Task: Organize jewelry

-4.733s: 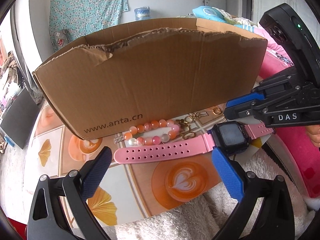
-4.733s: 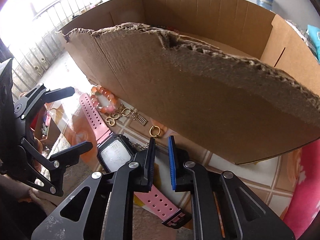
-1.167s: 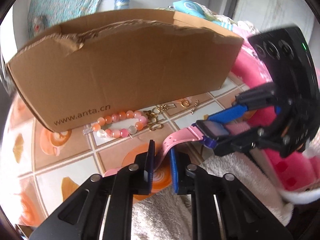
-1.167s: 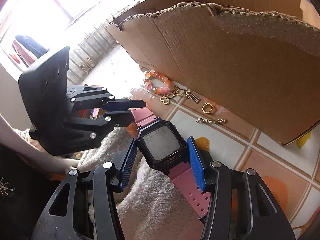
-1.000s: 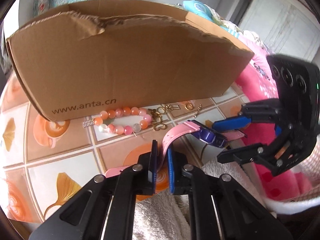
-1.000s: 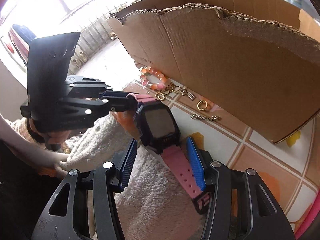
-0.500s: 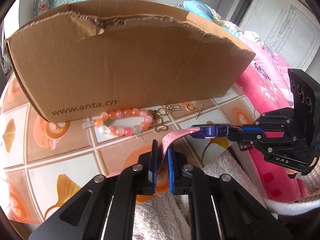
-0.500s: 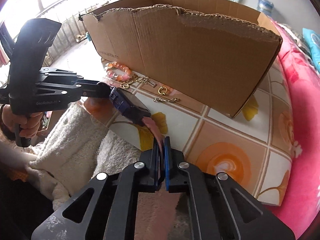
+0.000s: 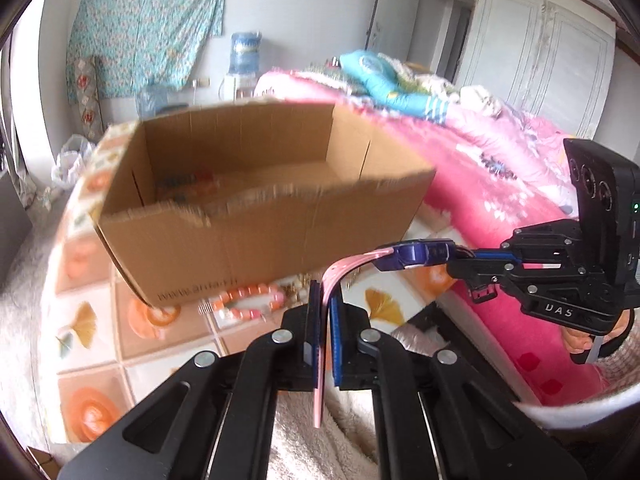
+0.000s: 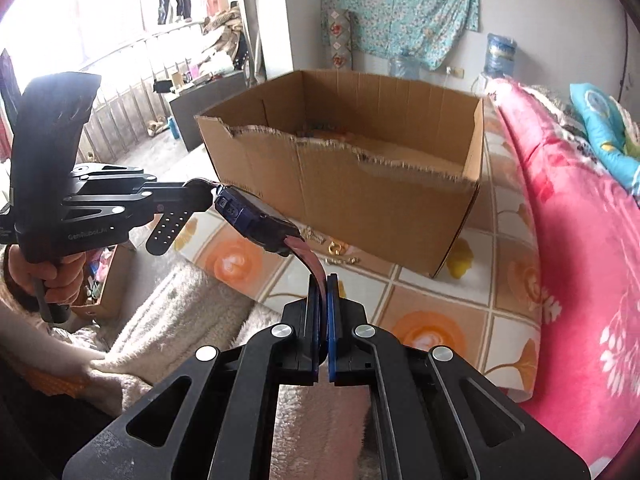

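Observation:
A pink-strapped watch with a dark blue body (image 9: 416,258) (image 10: 256,220) hangs in the air between both grippers. My left gripper (image 9: 326,292) (image 10: 204,190) is closing tighter on one strap, whose perforated end dangles below it. The other strap sits pinched in my right gripper (image 10: 324,284) (image 9: 460,258), which is shut. Behind stands an open cardboard box (image 9: 260,216) (image 10: 340,184) with a torn front rim. An orange bead bracelet (image 9: 248,300) lies on the table by the box front. A gold ring (image 10: 334,246) and a short chain (image 10: 340,260) lie there too.
The table wears a tiled cloth (image 10: 432,332) with orange prints. A fluffy white blanket (image 10: 192,292) covers the near edge. A pink quilted bed (image 10: 580,240) rises on the right. Blurred items lie inside the box. A hand (image 10: 52,276) grips the left gripper's handle.
The right gripper closed on the strap. Both grippers then rose with the watch off the table, and both views now look over the box rim.

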A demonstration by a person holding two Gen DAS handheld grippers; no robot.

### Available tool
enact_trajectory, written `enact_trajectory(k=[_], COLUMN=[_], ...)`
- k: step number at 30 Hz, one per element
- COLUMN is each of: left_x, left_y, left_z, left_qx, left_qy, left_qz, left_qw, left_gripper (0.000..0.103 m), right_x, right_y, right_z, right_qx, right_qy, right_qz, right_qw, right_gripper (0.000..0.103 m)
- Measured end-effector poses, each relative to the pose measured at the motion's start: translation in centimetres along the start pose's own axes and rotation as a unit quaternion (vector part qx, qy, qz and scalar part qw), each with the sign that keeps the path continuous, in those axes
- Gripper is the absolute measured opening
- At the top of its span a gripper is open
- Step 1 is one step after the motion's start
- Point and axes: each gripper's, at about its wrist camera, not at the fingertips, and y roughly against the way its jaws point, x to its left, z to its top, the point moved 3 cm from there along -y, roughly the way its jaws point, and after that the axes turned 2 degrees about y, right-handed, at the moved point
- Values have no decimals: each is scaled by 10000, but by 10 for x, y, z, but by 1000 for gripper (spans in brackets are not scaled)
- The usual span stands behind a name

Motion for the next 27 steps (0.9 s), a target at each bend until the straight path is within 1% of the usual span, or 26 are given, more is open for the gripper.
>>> enact_trajectory(k=[2, 6, 8, 9, 11, 13, 15, 17, 19, 22, 24, 25, 27], left_x=[0, 11, 17, 23, 35, 51, 70, 86, 100, 112, 118, 122, 129], left_y=[14, 28, 25, 23, 10, -7, -32, -53, -79, -115, -136, -151, -172], left_z=[17, 51, 70, 80, 98, 114, 129, 137, 141, 141, 139, 137, 136], left_qx=[-241, -530, -574, -562, -405, -149, 244, 603, 975, 1521, 1845, 2065, 2416], left_qy=[-70, -158, -167, -159, -96, 34, 281, 477, 680, 971, 1136, 1263, 1403], left_qz=[34, 141, 176, 192, 187, 159, 88, -41, -115, -285, -393, -404, -450], left_qw=[9997, 9984, 9981, 9981, 9990, 9998, 9993, 9970, 9928, 9832, 9755, 9694, 9591], left_gripper=[4, 4, 4, 4, 4, 4, 3, 3, 3, 3, 3, 3, 4], right_x=[-1, -12, -21, -28, -40, -54, -67, -74, -81, -92, -101, -108, -116], right_y=[8, 11, 2, -6, -23, -48, -73, -99, -126, -160, -178, -189, -203], right_z=[17, 58, 81, 94, 114, 130, 143, 148, 150, 147, 145, 145, 144], right_qx=[-232, -515, -521, -452, -239, 123, 546, 1034, 1500, 2095, 2384, 2506, 2700], right_qy=[62, 94, 144, 140, 76, 22, -28, -25, 3, -37, -36, -9, -92], right_qz=[-17, 85, 171, 242, 393, 545, 665, 694, 656, 638, 473, 328, 309], right_qw=[9997, 9986, 9984, 9986, 9989, 9984, 9963, 9922, 9865, 9757, 9700, 9675, 9623], right_gripper=[1, 1, 1, 1, 1, 1, 1, 1, 1, 1, 1, 2, 9])
